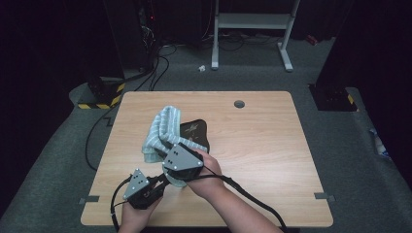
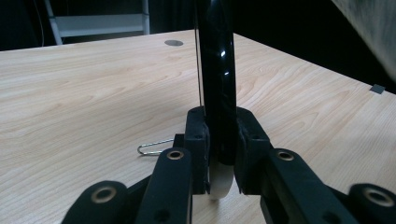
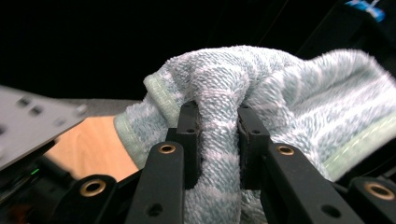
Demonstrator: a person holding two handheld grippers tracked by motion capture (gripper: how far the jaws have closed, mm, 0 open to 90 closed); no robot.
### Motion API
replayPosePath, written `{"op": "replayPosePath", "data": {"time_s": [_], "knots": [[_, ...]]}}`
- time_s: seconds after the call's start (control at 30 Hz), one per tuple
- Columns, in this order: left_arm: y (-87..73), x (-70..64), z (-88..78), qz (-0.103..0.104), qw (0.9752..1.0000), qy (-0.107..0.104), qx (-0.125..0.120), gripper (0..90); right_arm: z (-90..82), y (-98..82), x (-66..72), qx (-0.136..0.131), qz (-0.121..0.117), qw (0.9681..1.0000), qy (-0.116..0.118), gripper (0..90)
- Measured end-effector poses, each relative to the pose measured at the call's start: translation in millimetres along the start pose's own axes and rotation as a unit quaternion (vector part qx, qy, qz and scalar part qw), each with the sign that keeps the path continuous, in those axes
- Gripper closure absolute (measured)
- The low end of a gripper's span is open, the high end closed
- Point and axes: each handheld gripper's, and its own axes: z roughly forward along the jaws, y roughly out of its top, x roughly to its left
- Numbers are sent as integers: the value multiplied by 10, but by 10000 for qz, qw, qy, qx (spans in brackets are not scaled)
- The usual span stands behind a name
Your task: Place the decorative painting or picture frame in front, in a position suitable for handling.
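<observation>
left gripper low near the table's front edge, jaws clamped on the rim of a glossy black plate, held on edge, with a white underside showing at the bottom. beside it, right gripper, jaws pinched tight on a fold of striped pale-green towel, draped over the plate mid-table. looks like wiping the plate, mid-stroke. next likely: drag towel across the black face, keeping left grip steady so the plate neither tips nor slips. small wire clip lying just left of the held rim.
</observation>
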Motion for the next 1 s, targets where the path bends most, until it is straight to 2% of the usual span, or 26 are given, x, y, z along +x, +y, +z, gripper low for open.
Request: {"op": "replayPosePath", "data": {"time_s": [0.1, 0.17, 0.23, 0.37, 0.47, 0.63, 0.7, 0.77, 0.83, 0.93, 1.0], "knots": [[-6, 13, -6, -5, 10000, -10, 12, 776, 0, 52, -162, -71, 164, 9997, -147, 743], [-6, 13, -6, 7, 10000, -11, 11, 776, 2, 58, -287, -101, 385, 9990, -188, 742], [-8, 14, -6, 1, 10000, -22, 5, 775, 6, 32, -452, -129, 767, 9968, -207, 742], [-11, 15, -7, 25, 10000, -27, 6, 774, 7, -60, -660, -131, 1176, 9924, -328, 743], [-15, 18, -12, 43, 10000, -20, 10, 773, 20, -174, -802, -52, 1479, 9879, -462, 743], [-18, 20, -13, 31, 10000, -24, 11, 772, 79, -455, -1034, 199, 2061, 9766, -576, 743], [-17, 13, -10, 34, 10000, -21, 5, 772, 79, -515, -1077, 233, 2151, 9743, -632, 743], [-17, 10, -10, 46, 10000, -24, 3, 772, 69, -529, -1092, 254, 2161, 9739, -647, 743], [-20, 12, -12, 39, 10000, -29, -2, 772, 58, -500, -1080, 276, 2096, 9751, -667, 742], [-19, 6, -10, 55, 10000, -20, -1, 772, 41, -416, -1026, 213, 1947, 9789, -585, 742], [-18, 2, -10, 54, 10000, -13, -1, 772, 31, -316, -958, 152, 1765, 9828, -519, 741]]}}
